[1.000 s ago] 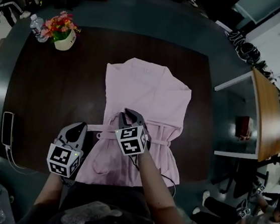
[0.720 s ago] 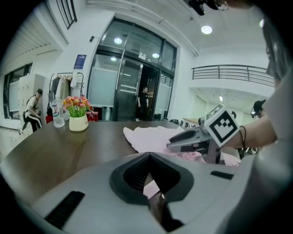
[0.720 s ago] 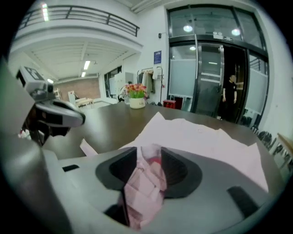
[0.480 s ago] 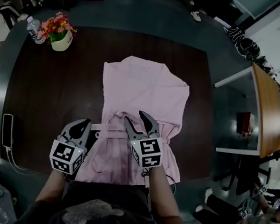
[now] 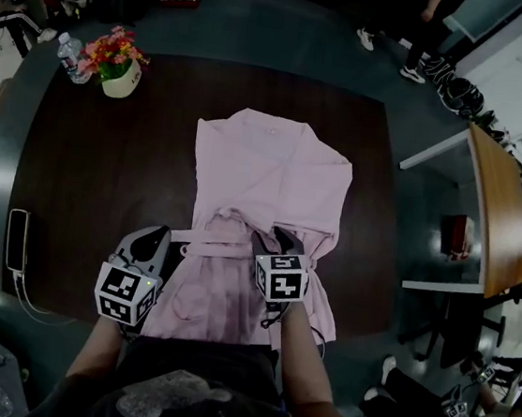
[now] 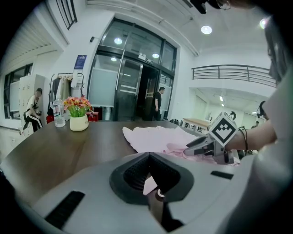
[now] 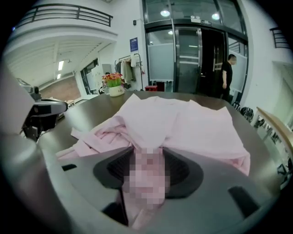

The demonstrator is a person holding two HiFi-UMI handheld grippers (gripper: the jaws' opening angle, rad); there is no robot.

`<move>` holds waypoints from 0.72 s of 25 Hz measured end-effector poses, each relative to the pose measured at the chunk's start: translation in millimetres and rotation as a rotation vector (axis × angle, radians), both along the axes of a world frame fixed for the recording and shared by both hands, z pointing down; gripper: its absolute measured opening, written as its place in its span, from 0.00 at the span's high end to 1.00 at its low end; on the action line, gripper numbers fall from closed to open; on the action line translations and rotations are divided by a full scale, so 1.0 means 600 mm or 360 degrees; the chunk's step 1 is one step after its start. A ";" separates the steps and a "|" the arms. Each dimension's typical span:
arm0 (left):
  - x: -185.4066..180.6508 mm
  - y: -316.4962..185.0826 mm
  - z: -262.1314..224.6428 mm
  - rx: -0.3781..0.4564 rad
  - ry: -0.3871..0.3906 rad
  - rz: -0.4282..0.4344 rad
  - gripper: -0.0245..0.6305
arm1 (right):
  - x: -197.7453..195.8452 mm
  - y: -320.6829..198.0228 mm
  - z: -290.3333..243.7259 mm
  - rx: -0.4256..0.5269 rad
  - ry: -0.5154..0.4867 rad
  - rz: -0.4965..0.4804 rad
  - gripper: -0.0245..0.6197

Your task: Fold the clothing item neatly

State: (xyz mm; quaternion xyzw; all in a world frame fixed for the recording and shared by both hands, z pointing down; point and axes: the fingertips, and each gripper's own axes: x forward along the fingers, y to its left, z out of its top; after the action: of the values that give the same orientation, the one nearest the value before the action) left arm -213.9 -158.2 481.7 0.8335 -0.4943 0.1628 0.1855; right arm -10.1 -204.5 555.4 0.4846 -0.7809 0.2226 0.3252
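Pink robe (image 5: 270, 171) flat at table (image 5: 85, 181) middle | left gripper (image 5: 155, 240) jaws closed on belt (image 5: 202, 239) end | right gripper (image 5: 274, 244) jaws clamped on robe waist

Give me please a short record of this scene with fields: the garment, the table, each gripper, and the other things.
garment: pink garment, spread on the table, collar on the far side, bunched at the waist
table: dark table
left gripper: left gripper shut on a pale pink scrap, apparently the end of the belt
right gripper: right gripper shut on a bunch of the garment near its middle
other things: flower pot and bottle at the far left corner; phone at the left edge
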 end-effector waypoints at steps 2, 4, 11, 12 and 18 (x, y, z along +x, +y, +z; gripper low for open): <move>-0.002 0.004 -0.001 0.0004 -0.0003 -0.0003 0.95 | -0.004 -0.002 -0.007 0.0020 -0.0021 0.0008 0.68; -0.005 0.006 -0.001 0.0008 -0.0004 -0.0012 0.95 | -0.004 -0.003 -0.011 0.0029 0.0003 0.0005 0.75; -0.020 0.011 -0.002 0.0010 0.0000 -0.0062 0.95 | -0.009 -0.014 -0.040 0.0072 0.0072 -0.0037 0.94; -0.023 0.010 -0.002 0.0011 -0.0001 -0.0070 0.95 | -0.015 -0.020 -0.052 0.0097 0.0072 -0.0057 0.94; -0.046 -0.003 -0.012 0.0041 0.0019 -0.0122 0.95 | -0.069 -0.099 -0.126 0.0246 0.0081 -0.0185 0.94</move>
State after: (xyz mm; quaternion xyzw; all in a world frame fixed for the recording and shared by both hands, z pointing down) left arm -241.7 -160.0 474.6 0.8171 -0.5269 0.1444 0.1839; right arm -51.7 -263.7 480.0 0.4677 -0.8140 0.1301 0.3189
